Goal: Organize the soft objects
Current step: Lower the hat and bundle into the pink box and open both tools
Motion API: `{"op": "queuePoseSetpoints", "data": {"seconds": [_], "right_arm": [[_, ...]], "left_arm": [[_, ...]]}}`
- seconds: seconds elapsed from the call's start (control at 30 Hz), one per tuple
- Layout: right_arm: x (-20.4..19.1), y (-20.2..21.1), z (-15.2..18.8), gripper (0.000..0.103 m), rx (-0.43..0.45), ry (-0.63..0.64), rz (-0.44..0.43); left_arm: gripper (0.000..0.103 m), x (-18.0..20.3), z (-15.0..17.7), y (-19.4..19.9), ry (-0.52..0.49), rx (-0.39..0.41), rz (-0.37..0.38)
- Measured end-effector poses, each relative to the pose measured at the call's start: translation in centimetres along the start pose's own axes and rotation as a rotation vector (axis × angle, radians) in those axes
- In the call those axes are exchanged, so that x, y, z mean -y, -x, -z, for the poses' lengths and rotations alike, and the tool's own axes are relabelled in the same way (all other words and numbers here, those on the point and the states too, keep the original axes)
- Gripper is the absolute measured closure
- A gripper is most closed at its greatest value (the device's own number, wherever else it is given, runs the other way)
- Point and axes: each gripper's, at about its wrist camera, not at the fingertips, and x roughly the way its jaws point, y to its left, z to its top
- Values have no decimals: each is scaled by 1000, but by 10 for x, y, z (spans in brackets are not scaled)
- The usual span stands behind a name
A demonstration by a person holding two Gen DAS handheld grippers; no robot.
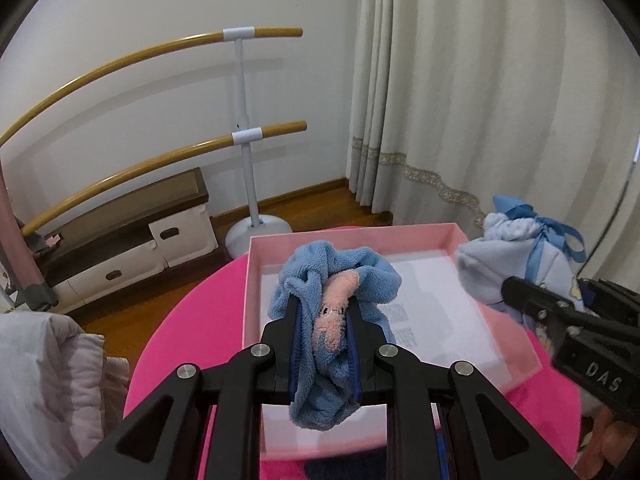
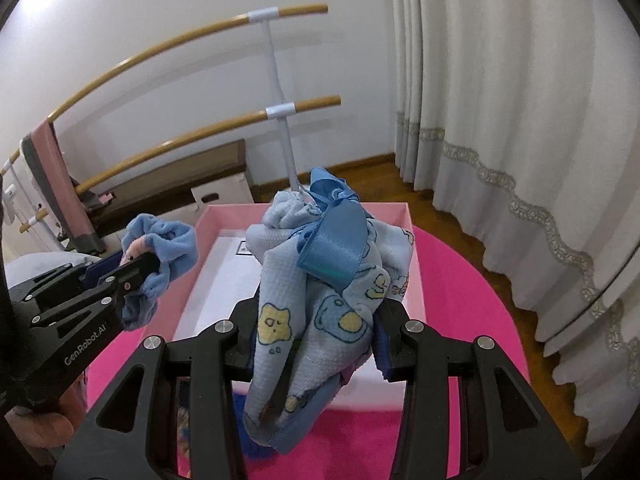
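Hanging over the pink box (image 1: 256,280), both hand-held grippers carry soft things above a round magenta counter (image 1: 168,328). The left hand-held gripper (image 1: 322,308) is clamped tight on a fluffy blue terry cloth (image 1: 340,276) with a small pink patch stitched on it; the cloth bunches up beyond the fingertips and a tail of it droops below the jaws, clear of the box floor. From the right wrist view the same cloth (image 2: 168,248) sits just outside the box's left wall.

The right hand-held gripper (image 2: 316,320) is closed on a pale blue printed cloth bundle (image 2: 320,308), patterned with yellow stars and little cartoon shapes and tied with a blue satin ribbon (image 2: 336,248). The bundle stands up between the jaws, its bound lower edge hanging toward the near rim of the box. In the left wrist view this bundle (image 1: 484,276) is held beside the box's right wall, near its far corner.

Inside the box lies only a white printed sheet (image 1: 420,300), flat on its floor. The box itself rests on the counter, its far edge toward the wall.

Behind the box, a white stand with two curved wooden bars (image 1: 244,128) rises from the wooden floor, a low dark cabinet (image 1: 132,232) stands to the left of it, and cream curtains (image 1: 480,100) hang on the right. A pale quilted fabric (image 1: 48,376) lies left of the counter.
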Motion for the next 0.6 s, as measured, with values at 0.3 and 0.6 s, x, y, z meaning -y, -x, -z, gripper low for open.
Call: {"op": "queuePoseSetpoints", "data": {"seconds": [0.3, 0.6], "right_arm": [[5, -69, -15, 64, -108, 1, 18], [9, -95, -17, 58, -161, 4, 33]], "left_arm": [[87, 9, -58, -107, 11, -86, 1], [63, -10, -86, -162, 20, -151, 8]]}}
